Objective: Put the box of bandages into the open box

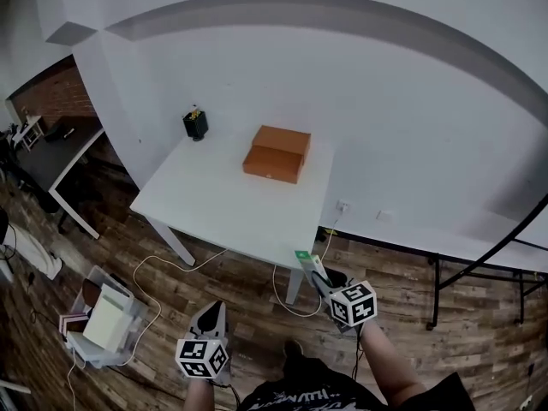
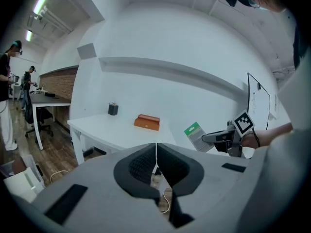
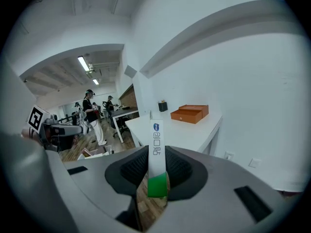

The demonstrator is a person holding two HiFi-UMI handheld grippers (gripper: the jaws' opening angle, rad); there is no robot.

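Two tools are in play, and only one carries anything. The right tool [image 3: 156, 165] has its jaws closed on the box of bandages [image 3: 156, 139]. It pinches the green lower end across the two broad faces, so the narrow white edge stands up out of the pads. The left tool [image 2: 156, 154] has its jaws pressed together with nothing between them and hangs low beside the person's body. Both are held over the wooden floor, well short of the counter [image 1: 218, 199]. Toward the wall side of that counter sits the open box [image 1: 276, 154], orange, with its lid apparently lying back behind the tray. A dark pen pot [image 1: 196, 125] stands apart at the far corner.

The bandage carton looks like thin card, light and probably mostly hollow, so it should crush before it slips, and a moderate squeeze is enough. Held by one end, it may pivot. A hold nearer the middle would be steadier, but the present one leaves the free end clear to enter the tray first.
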